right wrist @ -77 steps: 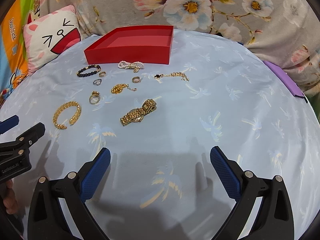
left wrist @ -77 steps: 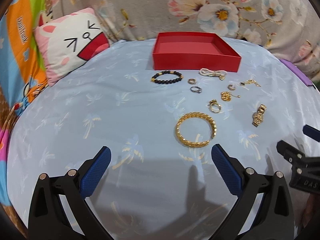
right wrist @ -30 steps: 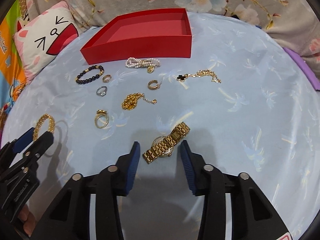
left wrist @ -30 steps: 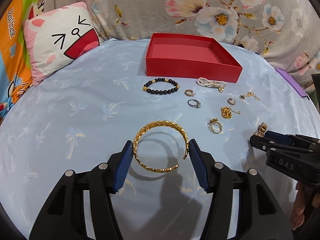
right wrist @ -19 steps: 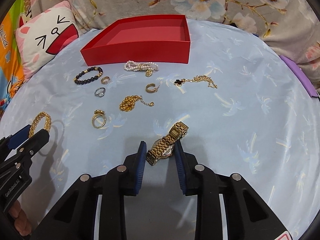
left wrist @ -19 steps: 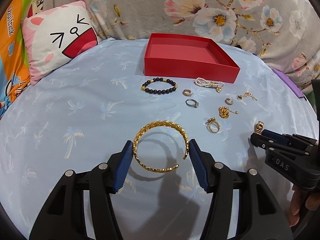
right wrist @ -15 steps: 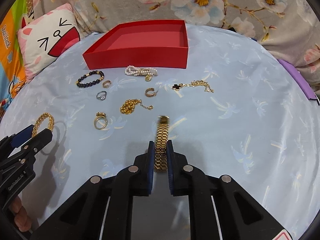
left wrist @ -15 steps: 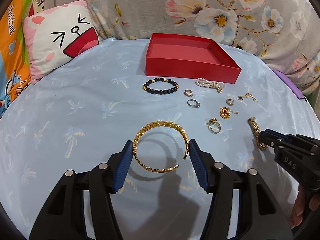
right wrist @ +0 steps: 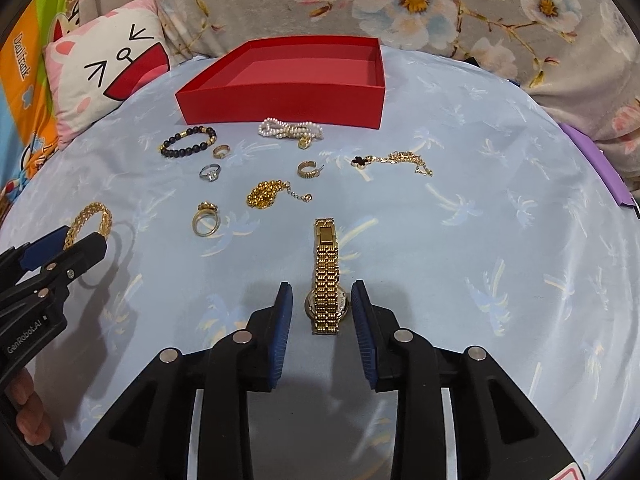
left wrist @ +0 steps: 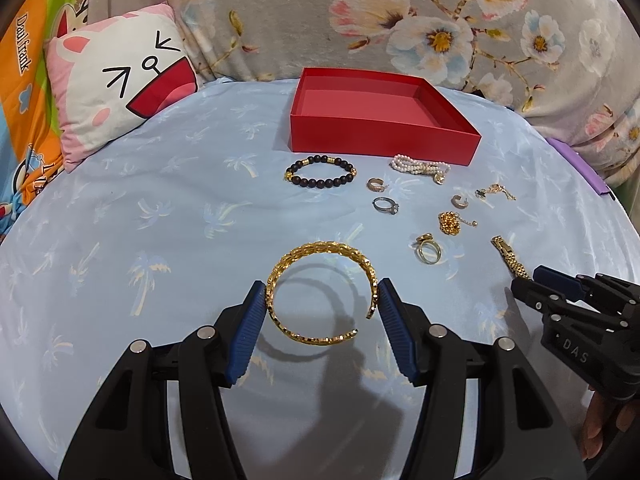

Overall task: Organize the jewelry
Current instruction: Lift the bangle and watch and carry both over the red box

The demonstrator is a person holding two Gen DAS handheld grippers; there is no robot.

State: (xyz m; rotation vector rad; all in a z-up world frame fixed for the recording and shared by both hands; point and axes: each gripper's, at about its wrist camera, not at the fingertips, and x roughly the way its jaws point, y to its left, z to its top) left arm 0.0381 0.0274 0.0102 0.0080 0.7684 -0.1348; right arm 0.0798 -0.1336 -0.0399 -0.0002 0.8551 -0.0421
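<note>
L gripper point(left wrist: 322, 308): blue pads pressed on both sides of the open gold cuff bangle point(left wrist: 322, 292), roughly half open, bangle clamped across its width. Bangle lies low over the light-blue palm-print sheet point(left wrist: 160, 208); can't tell if lifted or touching.

R gripper point(right wrist: 322, 314): jaws have just been opening after a squeeze; gold link-band wristwatch point(right wrist: 326, 280) sits between the pads w/ visible gaps both sides, not clamped. Watch stands on edge on the sheet, band running away from the camera, clasp end far.

Red shallow open cardboard box point(left wrist: 380, 116) at the back of the bed, nothing visible inside. In front of it, loose on the sheet: black bead bracelet w/ gold spacers point(left wrist: 320, 171), white pearl strand point(left wrist: 418, 166), two small gold hoop earrings point(left wrist: 376, 185), silver stone ring point(left wrist: 386, 205), bunched gold chain point(left wrist: 450, 222), gold ring point(left wrist: 428, 250).

View diffs: R wrist view shows the gold chain w/ black clover charm point(right wrist: 390, 161) clearly; in L view it's tiny, charm hard to read. L view shows only the far end of the watch band past the R gripper tip, and the full bangle; R view shows just part of the bangle behind the L gripper tip. Both views show fingertips at the frame edge and the pink cartoon-face pillow point(left wrist: 116, 88) back left.
</note>
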